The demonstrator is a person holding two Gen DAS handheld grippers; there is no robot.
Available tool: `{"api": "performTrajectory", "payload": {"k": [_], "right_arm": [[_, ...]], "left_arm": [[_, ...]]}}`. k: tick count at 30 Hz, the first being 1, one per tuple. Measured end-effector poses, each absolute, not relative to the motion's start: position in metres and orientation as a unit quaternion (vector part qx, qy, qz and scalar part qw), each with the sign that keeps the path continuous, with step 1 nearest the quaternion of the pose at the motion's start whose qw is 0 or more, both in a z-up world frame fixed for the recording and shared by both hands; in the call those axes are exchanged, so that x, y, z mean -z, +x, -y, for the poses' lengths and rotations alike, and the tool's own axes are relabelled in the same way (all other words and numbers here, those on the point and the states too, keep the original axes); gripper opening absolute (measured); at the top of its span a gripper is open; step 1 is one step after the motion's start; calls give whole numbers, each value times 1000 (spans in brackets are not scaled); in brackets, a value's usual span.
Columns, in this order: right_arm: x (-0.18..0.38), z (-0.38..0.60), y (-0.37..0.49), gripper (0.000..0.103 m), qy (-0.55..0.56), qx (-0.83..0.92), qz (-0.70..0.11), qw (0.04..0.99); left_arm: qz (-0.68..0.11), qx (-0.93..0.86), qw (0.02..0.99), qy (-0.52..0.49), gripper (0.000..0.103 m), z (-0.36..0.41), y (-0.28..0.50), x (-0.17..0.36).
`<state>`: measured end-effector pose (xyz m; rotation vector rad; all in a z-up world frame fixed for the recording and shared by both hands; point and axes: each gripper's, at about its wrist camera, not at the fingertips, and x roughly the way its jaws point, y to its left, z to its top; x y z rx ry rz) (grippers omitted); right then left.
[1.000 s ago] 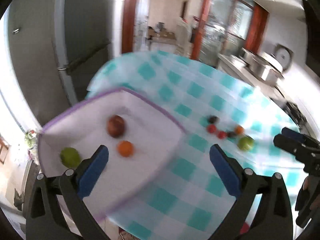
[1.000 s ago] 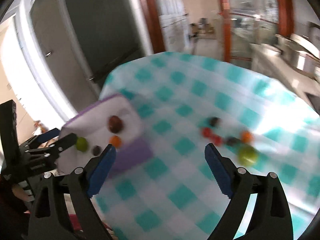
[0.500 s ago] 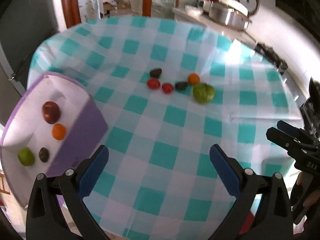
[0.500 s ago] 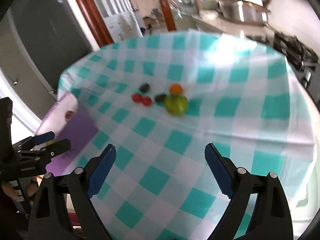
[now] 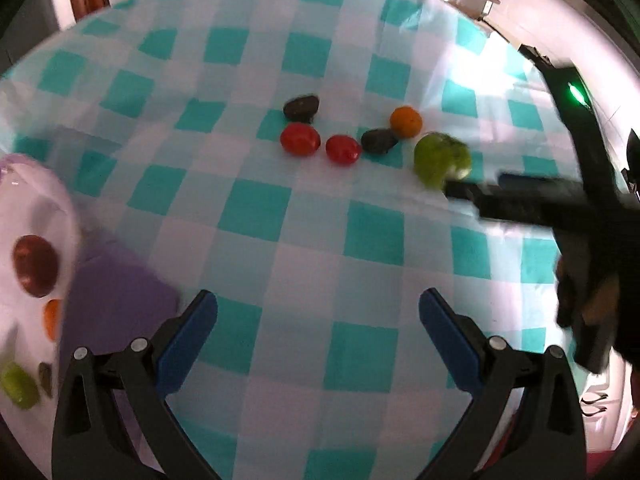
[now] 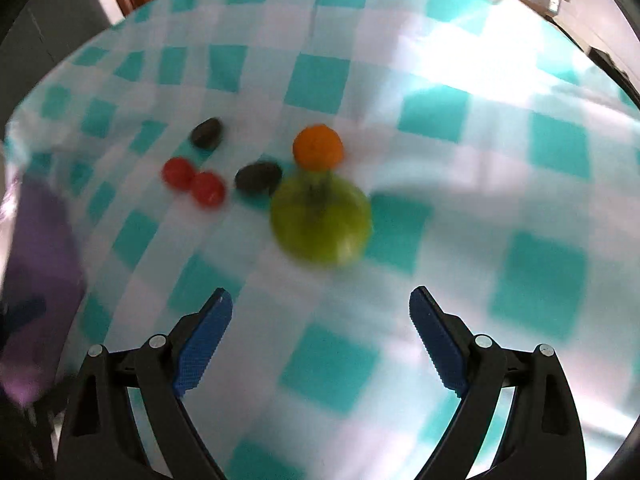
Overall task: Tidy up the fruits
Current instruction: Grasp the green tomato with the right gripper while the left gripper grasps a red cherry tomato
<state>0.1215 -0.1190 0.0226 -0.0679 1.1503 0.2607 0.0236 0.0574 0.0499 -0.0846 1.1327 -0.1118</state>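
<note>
While my right fingers (image 6: 318,336) hang spread and empty just short of the green apple (image 6: 320,222), only my left view shows the purple-edged tray (image 5: 116,292) with its dark red fruit (image 5: 34,265) inside. My left fingers (image 5: 318,340) are spread and empty too. Half a second ago the apple sat smaller and farther off; now it looms, stem up toward the orange (image 6: 318,147). The dark oval fruit (image 6: 258,177) lies lengthwise across the checked surface (image 6: 440,240), beside two red tomatoes (image 6: 208,189).
</note>
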Motion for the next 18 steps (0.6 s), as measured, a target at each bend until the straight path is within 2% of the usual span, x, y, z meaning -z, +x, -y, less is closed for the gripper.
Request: {"api": "performTrajectory", "payload": {"k": [5,7,8,9,14,18], "right_arm": [[2,102,161,87,-55,-102,-565,817],[8,103,163,81,-53,-98,-570,814],[10,104,161,70,-54,-95,-571,814],[12,105,159,65,-56,-90,-571,814],[10,120,136,65,-35,-80,-554,828],[5,137,108,65,17,-66,-554,830]], "left_arm": [[-561,50,823,-71,101,-69,53,-24],[-566,56,817,-88,101,-71,66,-20],[-568,55,816,-92,101,-70,73,-18],[-569,54,815,-94,101,-69,82,-17],[-563,18,818,-115,101,-77,124,-13],[-539,-33,810,-231,100,-108,157,-10]]}}
